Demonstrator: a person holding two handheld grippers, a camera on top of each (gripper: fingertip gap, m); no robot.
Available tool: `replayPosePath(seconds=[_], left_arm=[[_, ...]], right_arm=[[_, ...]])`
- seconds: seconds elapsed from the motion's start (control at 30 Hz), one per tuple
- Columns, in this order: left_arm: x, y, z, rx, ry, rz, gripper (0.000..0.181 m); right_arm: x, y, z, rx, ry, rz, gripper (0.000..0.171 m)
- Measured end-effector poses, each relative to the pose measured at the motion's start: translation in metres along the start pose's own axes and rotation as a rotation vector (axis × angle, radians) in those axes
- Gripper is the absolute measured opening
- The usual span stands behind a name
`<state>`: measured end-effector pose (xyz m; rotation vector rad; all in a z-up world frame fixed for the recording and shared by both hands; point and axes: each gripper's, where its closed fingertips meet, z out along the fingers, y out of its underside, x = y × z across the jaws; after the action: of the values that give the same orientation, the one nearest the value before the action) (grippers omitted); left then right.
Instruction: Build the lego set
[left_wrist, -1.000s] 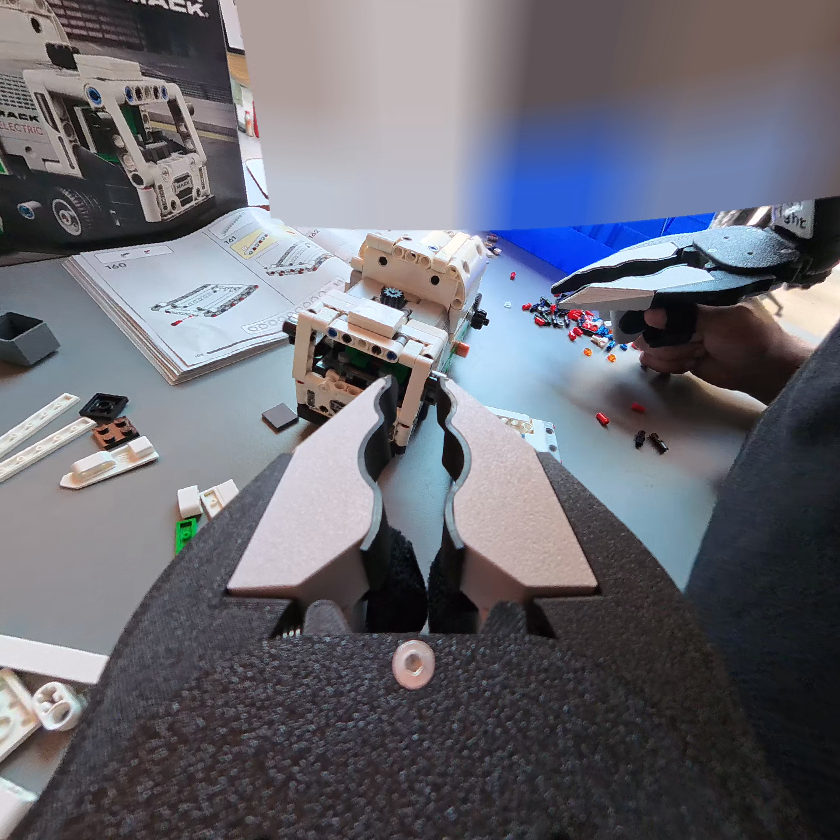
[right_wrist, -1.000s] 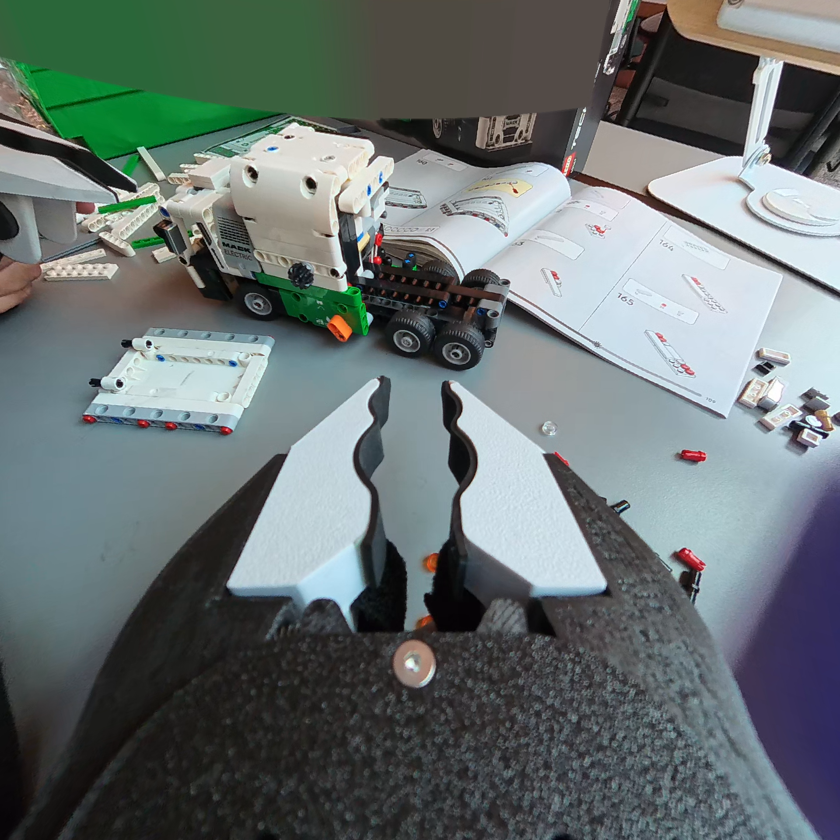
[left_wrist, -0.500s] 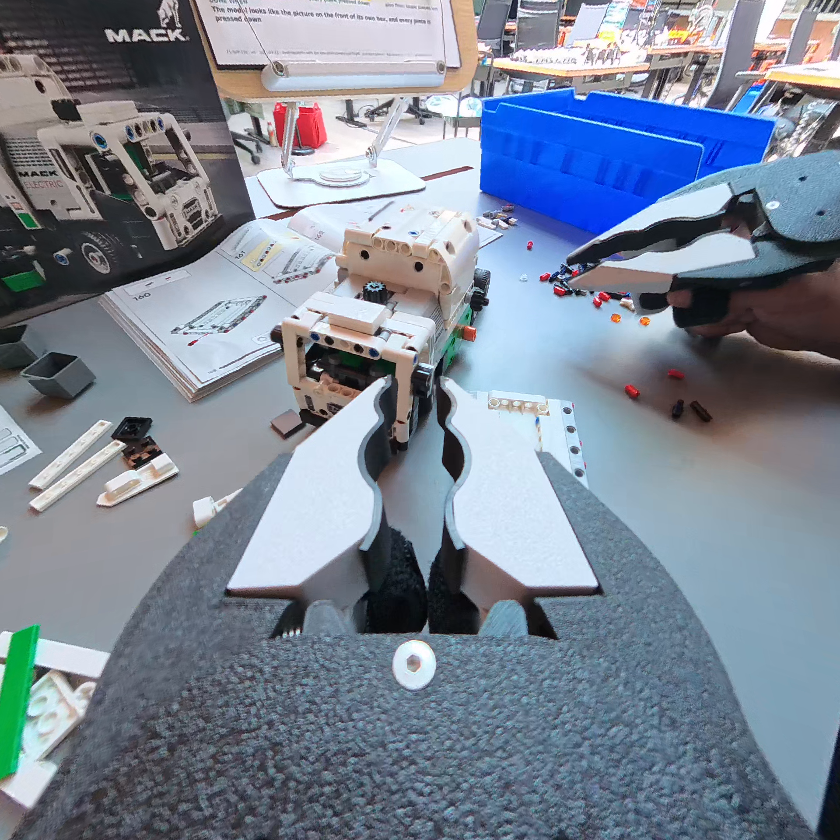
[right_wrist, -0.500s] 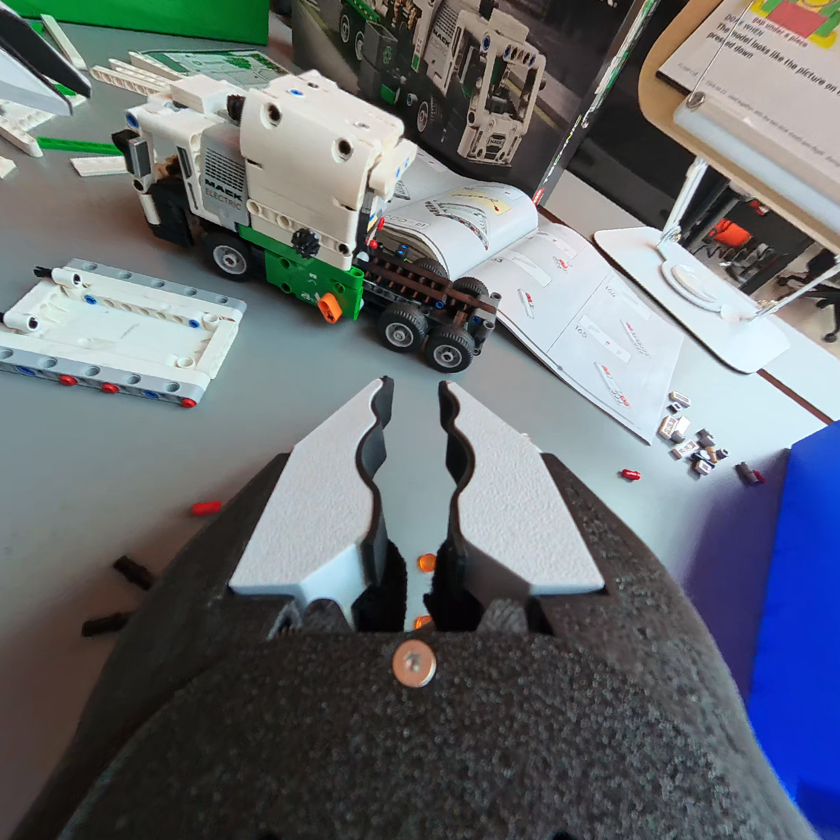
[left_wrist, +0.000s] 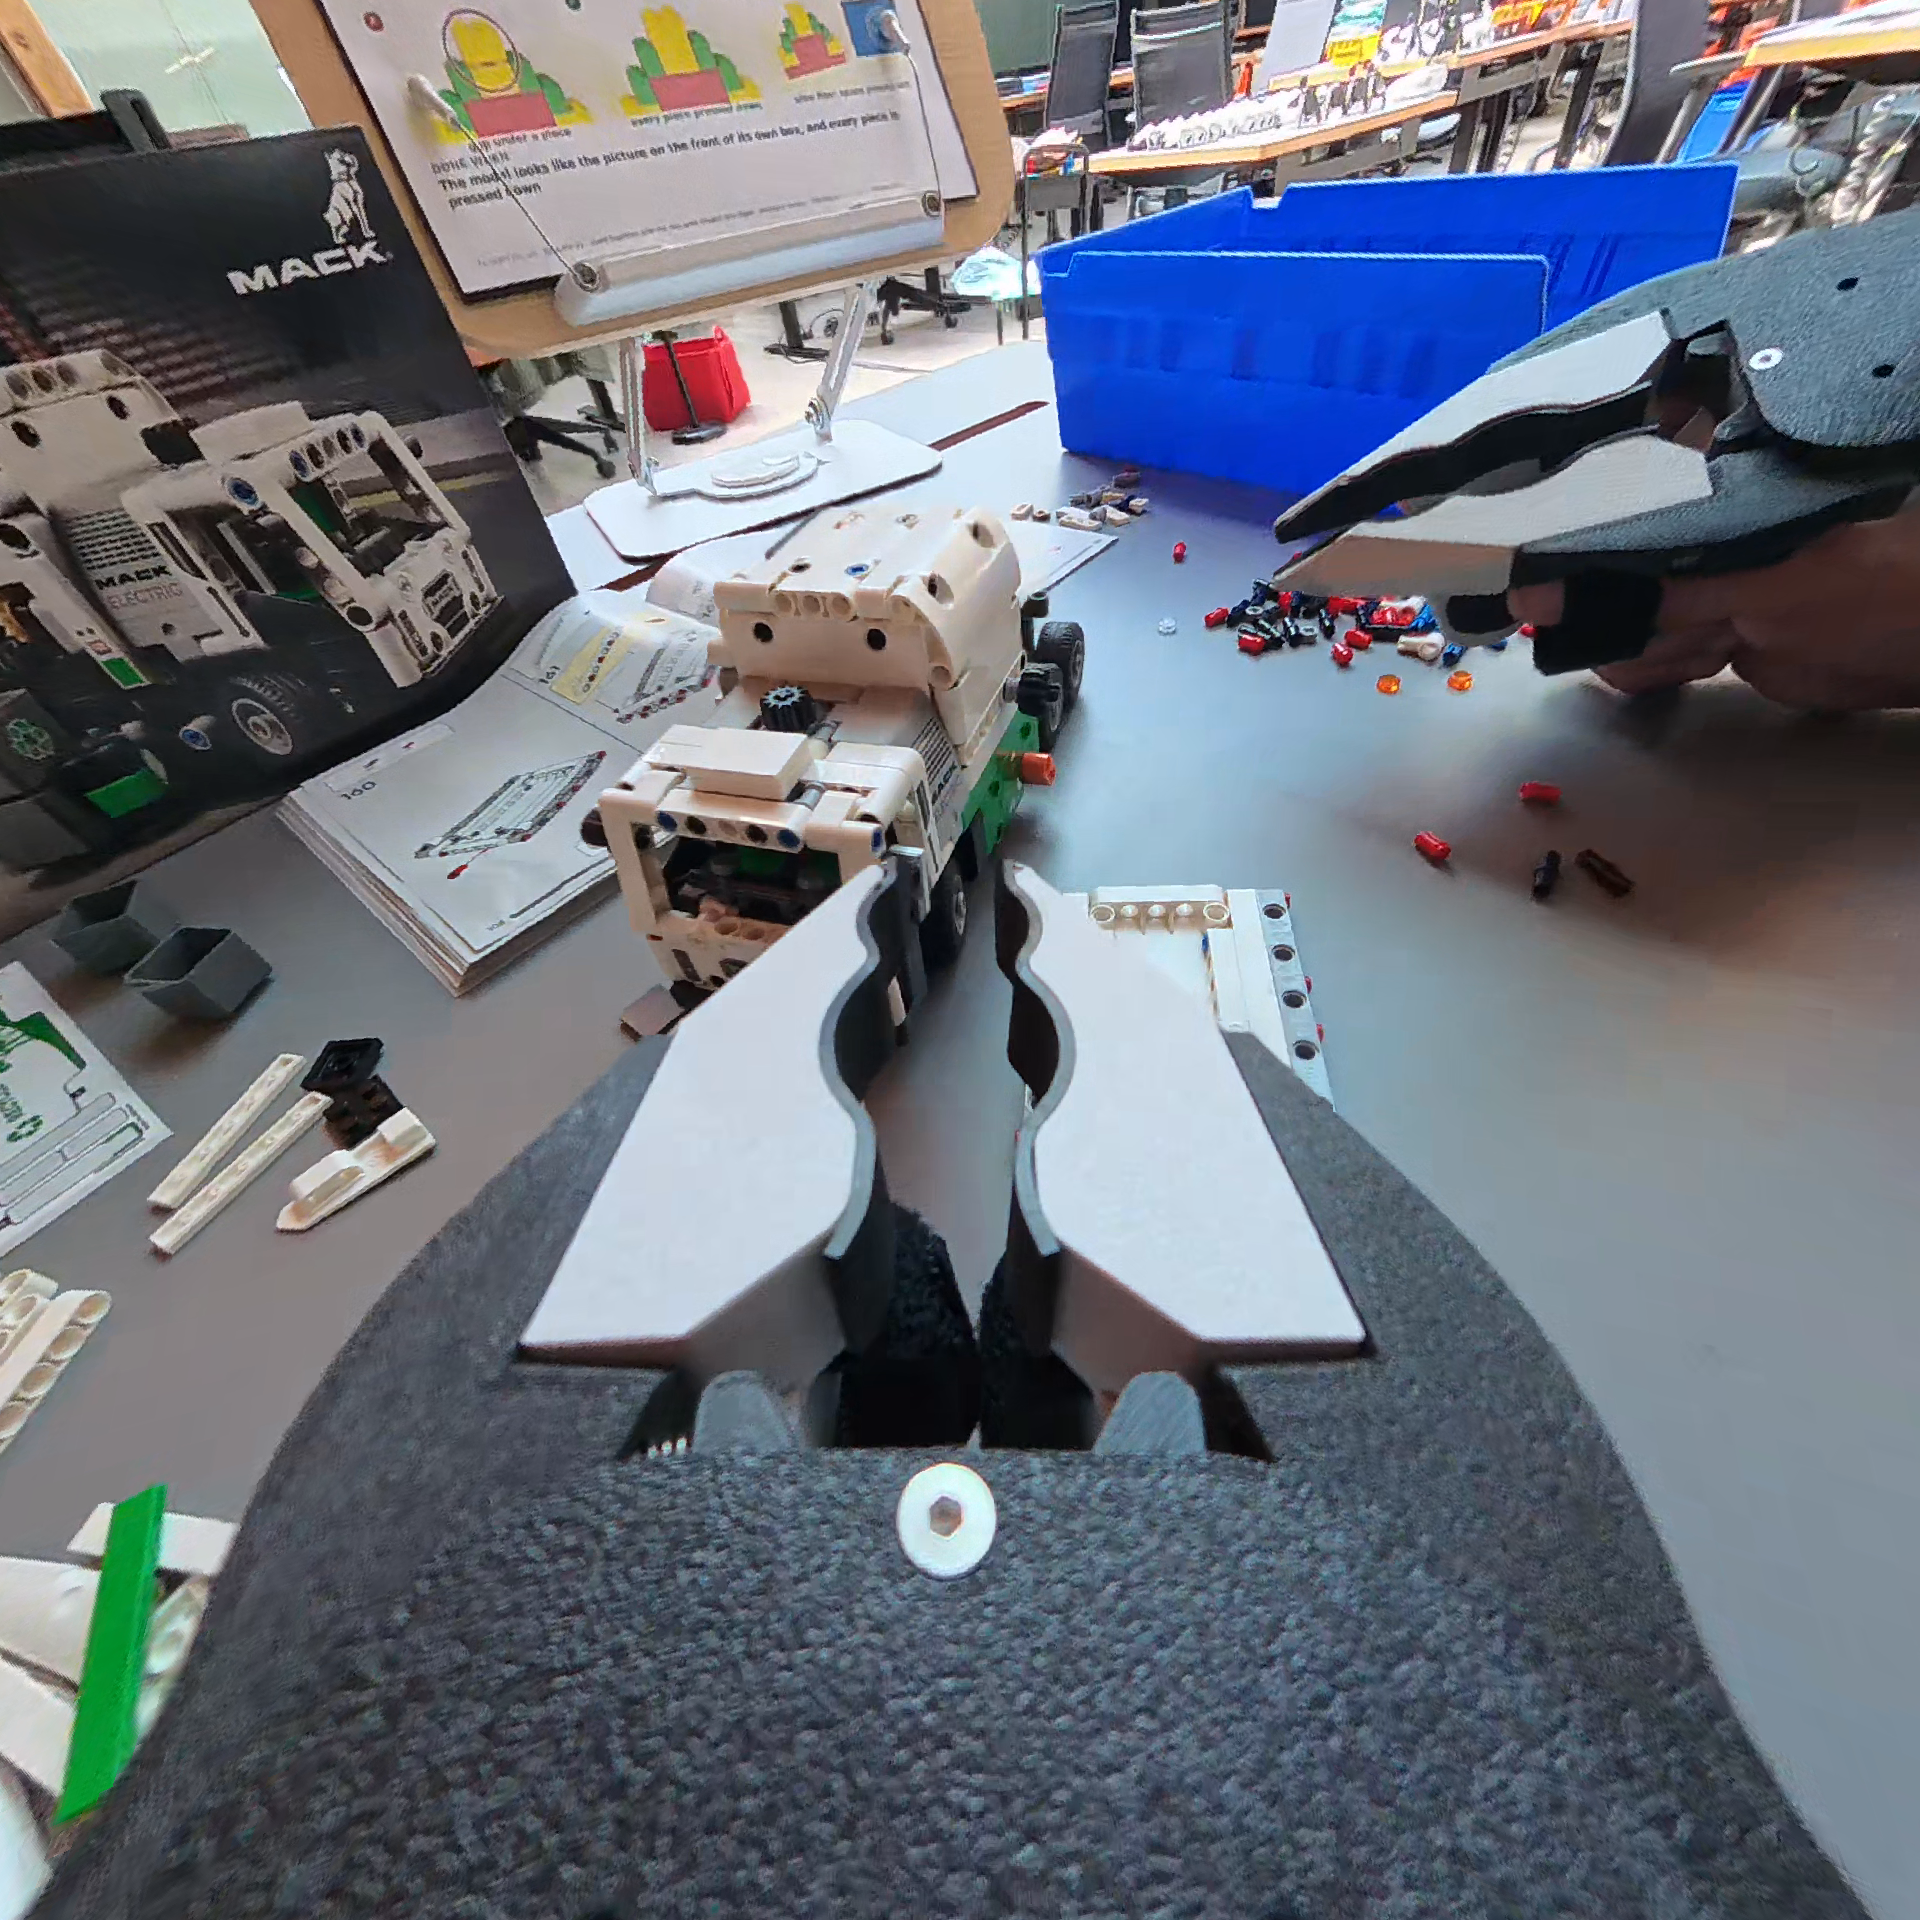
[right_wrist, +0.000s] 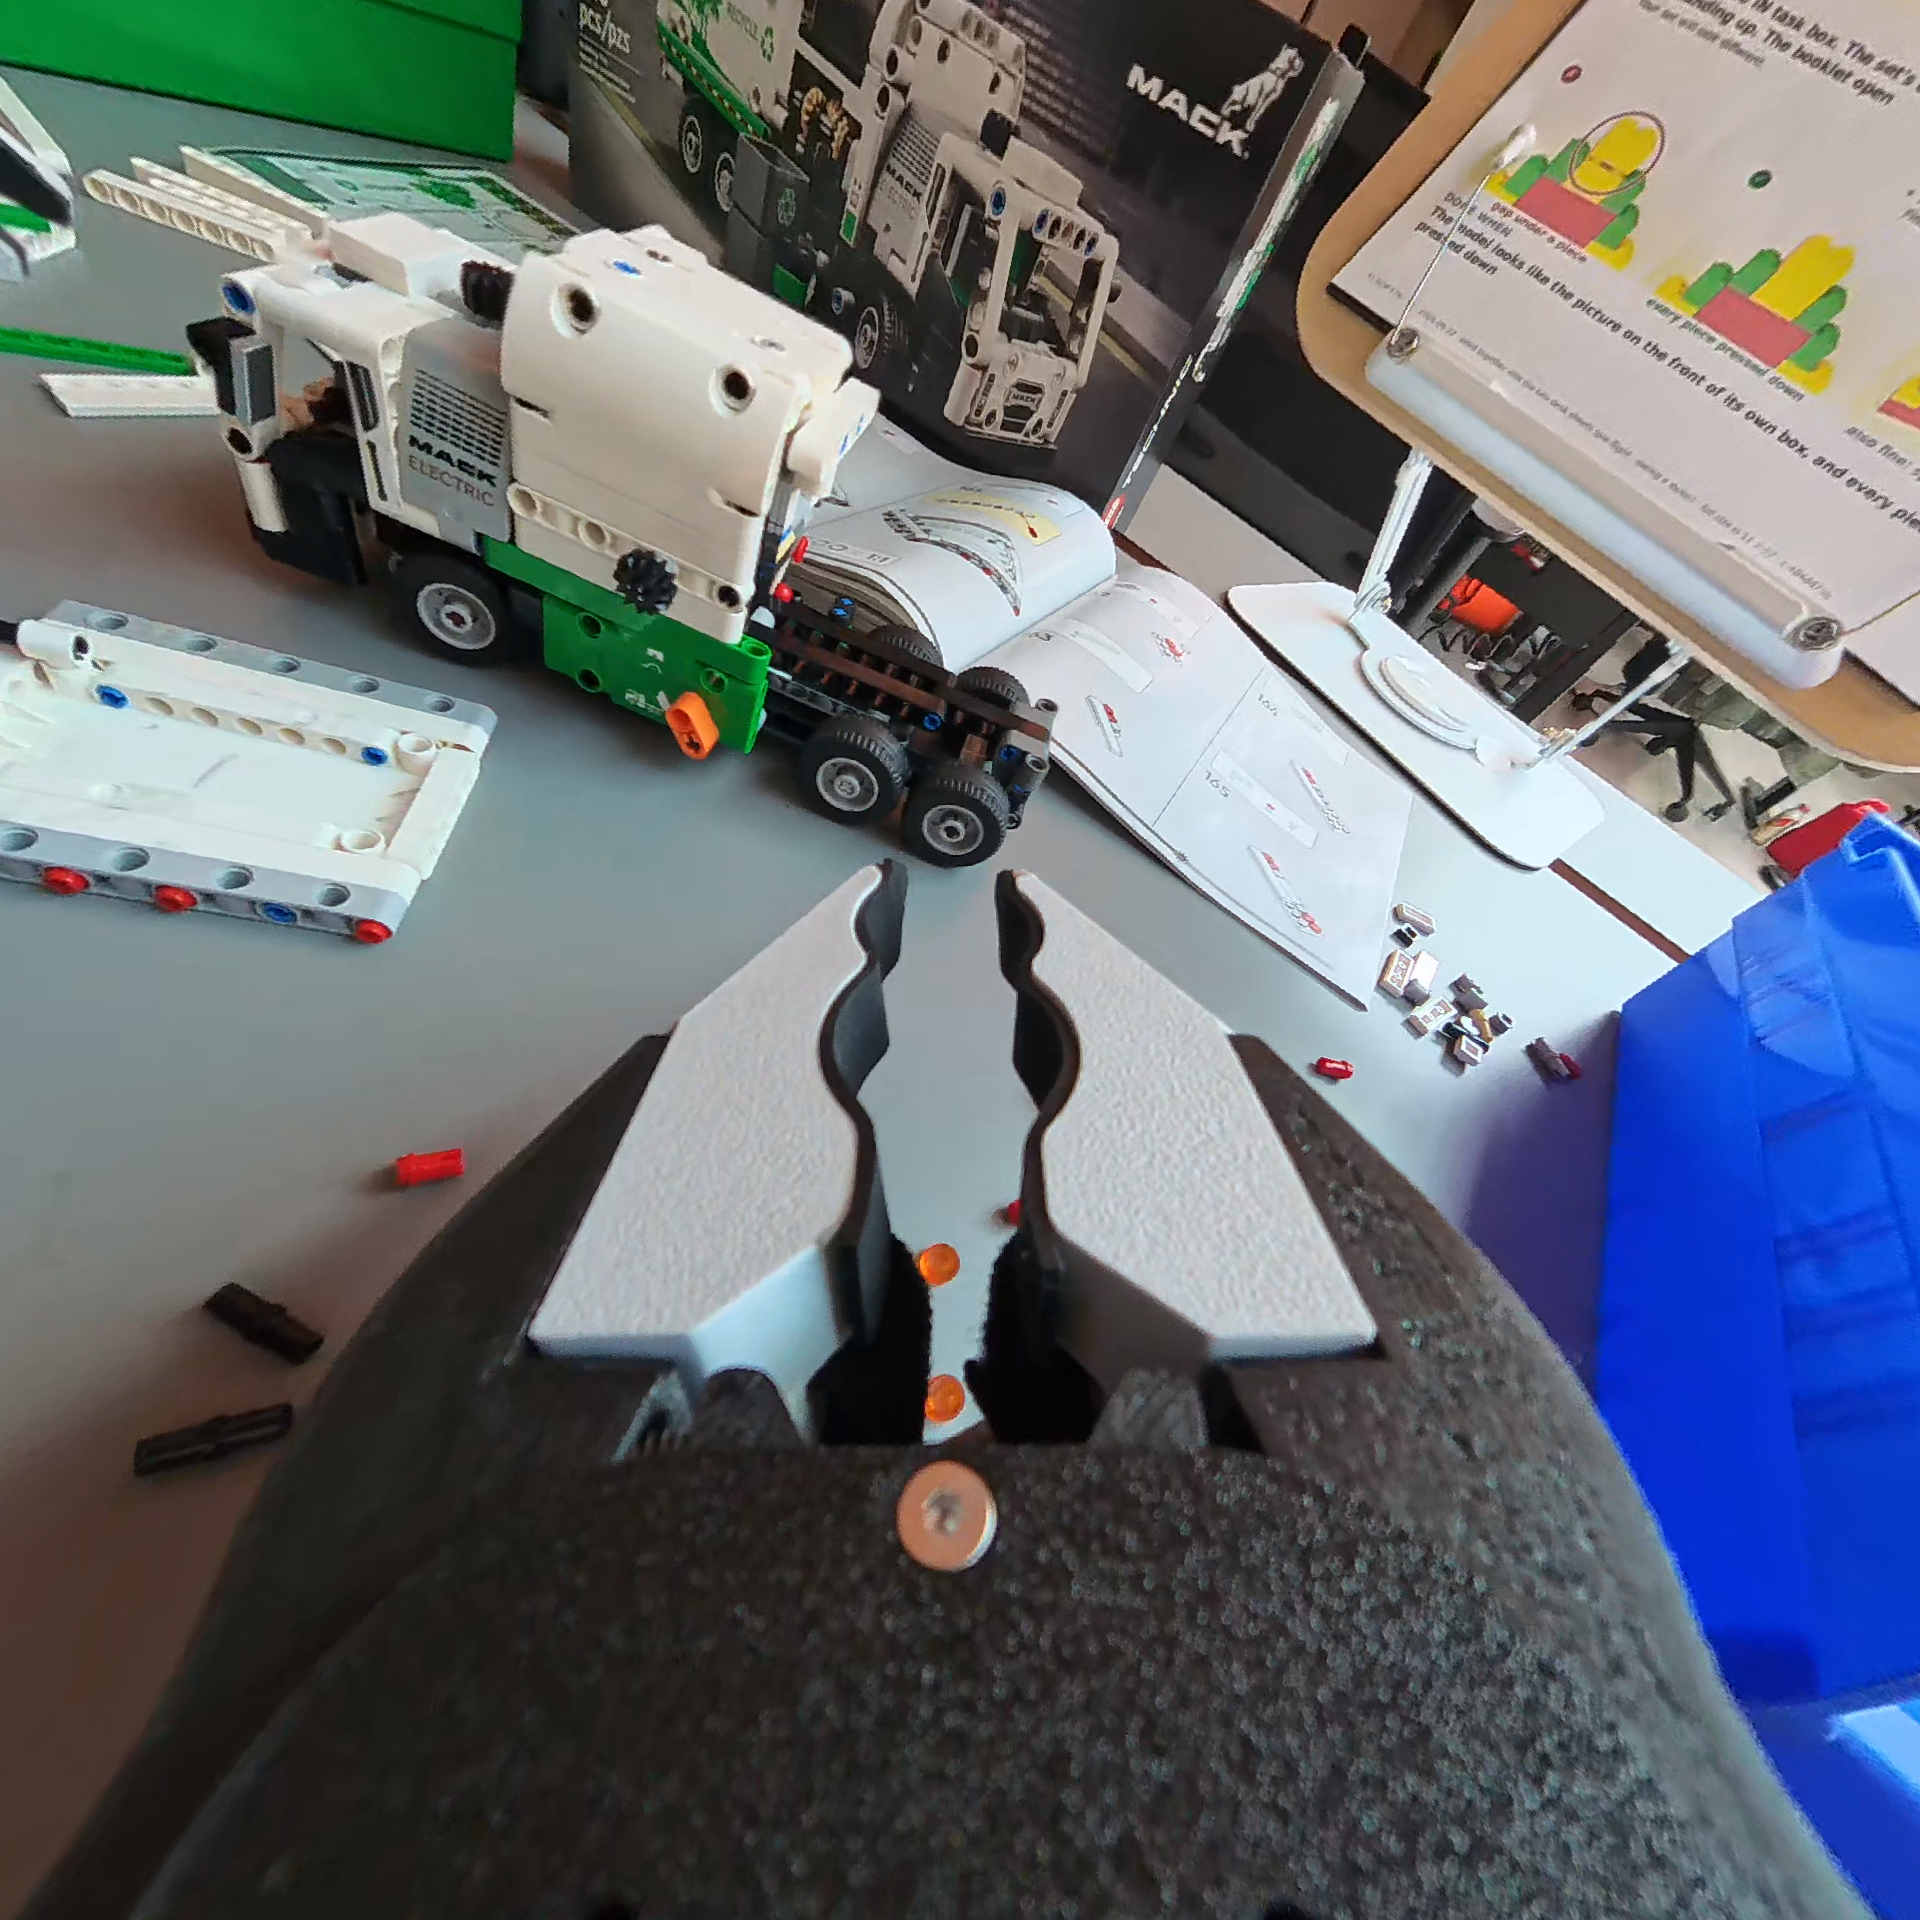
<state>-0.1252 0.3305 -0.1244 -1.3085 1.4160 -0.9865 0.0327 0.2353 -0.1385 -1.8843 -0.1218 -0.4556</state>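
Note:
The part-built white and green lego truck (left_wrist: 831, 748) stands on the grey table, cab facing my left gripper; it also shows side-on in the right wrist view (right_wrist: 582, 520). A white panel with a grey frame (left_wrist: 1247, 956) lies flat beside it, and it shows in the right wrist view too (right_wrist: 208, 769). My left gripper (left_wrist: 948, 883) is open and empty, just in front of the cab. My right gripper (right_wrist: 948, 883) is open and empty, low over the table behind the truck's rear wheels. In the left wrist view it (left_wrist: 1288, 551) hovers over a pile of small pins (left_wrist: 1340, 623).
The open instruction booklet (left_wrist: 488, 821) and the set's box (left_wrist: 208, 468) lie behind the truck. A blue bin (right_wrist: 1766, 1299) stands close on the right. A clipboard stand (right_wrist: 1455, 727), loose white beams (left_wrist: 239, 1143) and two orange studs (right_wrist: 937, 1262) are on the table. Spacing between my two grippers at the tips: around 20 centimetres.
The left gripper has drawn back and tilted up, showing more of the room. The right gripper has swung right toward the blue bin. Both stay open; the truck has not moved.

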Motion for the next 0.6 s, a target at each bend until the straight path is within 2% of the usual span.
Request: replayPosePath(seconds=[0.33,0.6], left_arm=[[0.013,0.016,0.005,-0.108,-0.094,0.251,0.013],[0.007,0.007,-0.004,-0.037,-0.037,0.105,0.012]], right_arm=[[-0.005,-0.001,0.0,0.003,-0.007,-0.032,0.017],[-0.01,-0.001,0.003,-0.005,-0.034,-0.04,0.017]])
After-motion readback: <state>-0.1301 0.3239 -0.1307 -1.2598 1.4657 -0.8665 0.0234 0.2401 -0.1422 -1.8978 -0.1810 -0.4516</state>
